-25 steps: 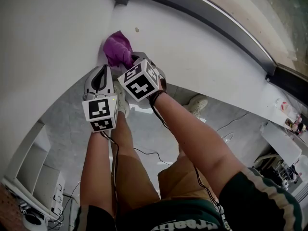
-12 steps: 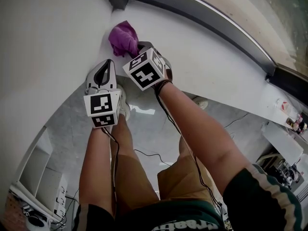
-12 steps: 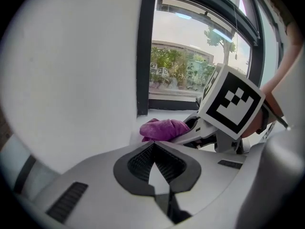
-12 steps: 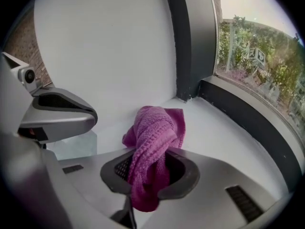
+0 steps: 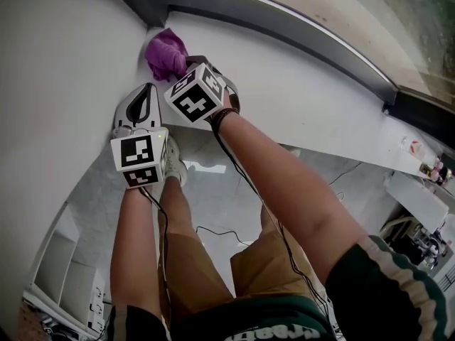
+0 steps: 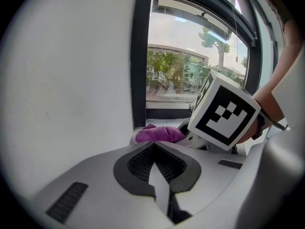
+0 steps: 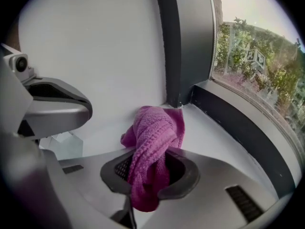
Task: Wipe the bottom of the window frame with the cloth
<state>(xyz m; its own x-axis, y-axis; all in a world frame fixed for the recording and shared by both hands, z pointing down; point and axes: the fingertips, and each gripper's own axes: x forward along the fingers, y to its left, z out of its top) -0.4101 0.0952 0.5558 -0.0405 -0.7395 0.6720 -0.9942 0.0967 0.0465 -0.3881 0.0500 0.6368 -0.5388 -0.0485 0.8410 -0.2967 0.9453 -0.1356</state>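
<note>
We hold a bunched purple knitted cloth (image 7: pixel 155 132) clamped in the right gripper (image 7: pixel 150 175). Its jaws are pressed onto the lower folds, and the rest of the cloth spills forward past the tips.

The cloth's front end rests on the flat white window sill (image 7: pixel 209 132), straight ahead of the right gripper. It sits in the corner where the white wall meets the dark upright post of the window frame (image 7: pixel 183 46).

From that corner, the dark bottom rail of the window frame (image 7: pixel 238 123) runs as a long band to the right of the gripper. The cloth lies just beside this rail, at its left end. We judge the wipe needs a sweep to the right, along the rail's length.

The left gripper (image 6: pixel 155 168) hangs just left of and behind the right one. Its jaws are pressed together on nothing. The right gripper is clearly the nearer one to the rail.
</note>
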